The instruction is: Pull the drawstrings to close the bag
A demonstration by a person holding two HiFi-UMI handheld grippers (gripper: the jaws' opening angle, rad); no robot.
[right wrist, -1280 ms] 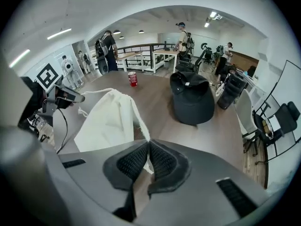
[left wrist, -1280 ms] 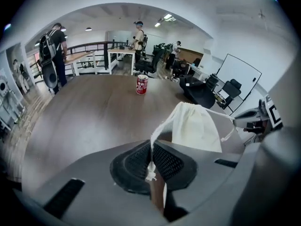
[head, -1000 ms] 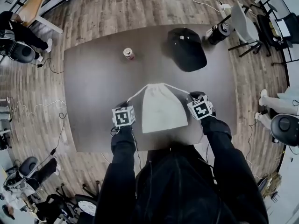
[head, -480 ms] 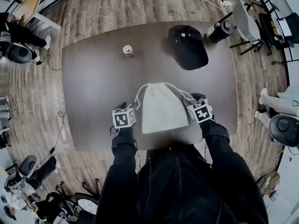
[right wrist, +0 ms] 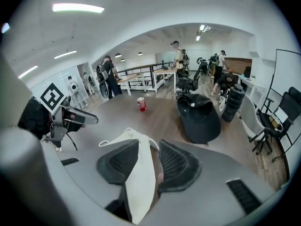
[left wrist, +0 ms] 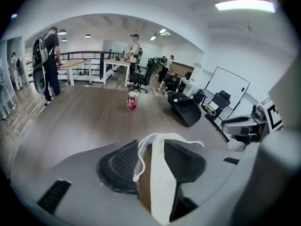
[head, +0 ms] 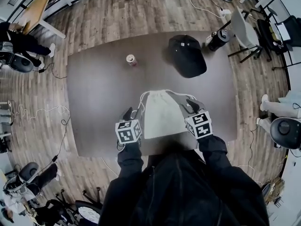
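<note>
A white drawstring bag point(head: 162, 119) lies flat on the dark table point(head: 99, 102), its mouth gathered at the far end. Slack white cords point(head: 140, 101) trail from the mouth on both sides. My left gripper point(head: 128, 114) hovers at the bag's left edge; its jaws have just been opening and stand open. In the left gripper view the bag point(left wrist: 162, 173) and a knotted cord point(left wrist: 139, 160) show below the gap, untouched. My right gripper point(head: 190, 106) hovers at the bag's right edge, open, its jaws having just closed a little. Only the bag point(right wrist: 139, 173) shows beneath them.
A red can point(head: 131, 59) stands at the table's far left. A black cap point(head: 187, 55) lies at the far right. A dark cylinder point(head: 218, 39) and a chair point(head: 244, 25) stand beyond the right corner. People stand at desks in the background.
Both grippers let go of the cords, opened, and rose back toward the person. The cords, taut a second ago, now lie slack, and the bag's mouth is drawn narrower.
</note>
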